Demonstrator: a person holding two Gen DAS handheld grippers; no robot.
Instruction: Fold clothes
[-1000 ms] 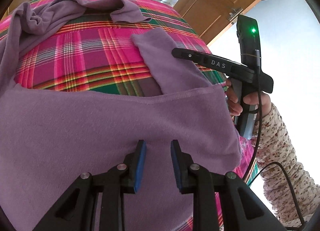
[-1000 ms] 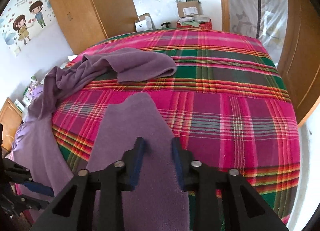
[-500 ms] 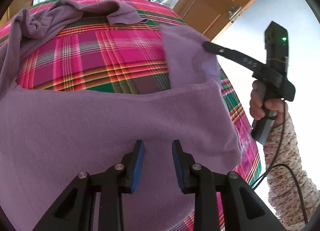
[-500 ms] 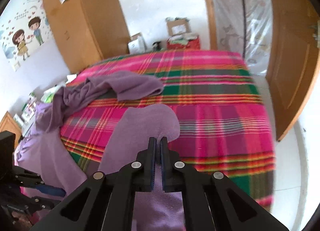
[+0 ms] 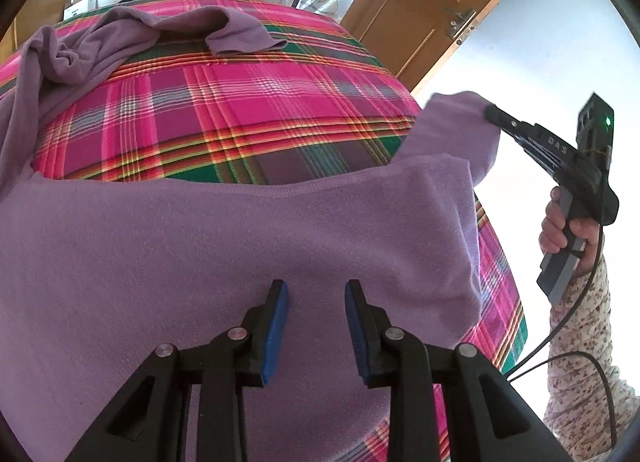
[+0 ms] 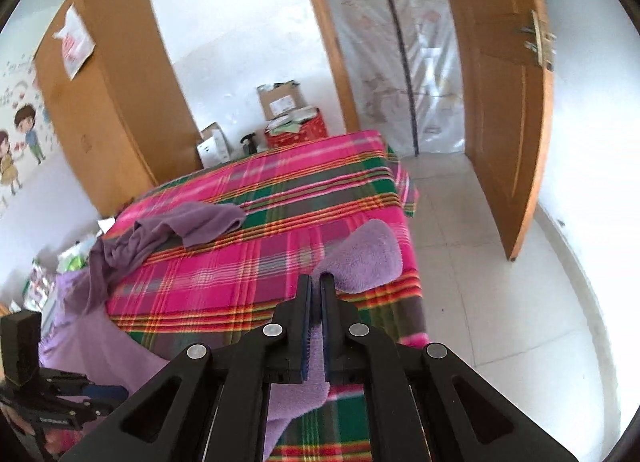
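Right wrist view: right gripper (image 6: 316, 290) pinches a sleeve (image 6: 368, 258) above the bed (image 6: 248, 262) edge. Left gripper (image 5: 316, 302) gapes, empty, over the garment (image 5: 200, 262) spread on the bed; its lower part is cut off.

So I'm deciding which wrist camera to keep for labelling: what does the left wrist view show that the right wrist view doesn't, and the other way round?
Only the left wrist view shows the hand and floral sleeve holding the right gripper, and the garment's broad body under the open left gripper.

Only the right wrist view shows the wardrobe, the wall cartoon, the floor and the right gripper's jaws shut on the purple sleeve.

Both show the plaid bed cover, the garment's far crumpled sleeve, boxes and the door.
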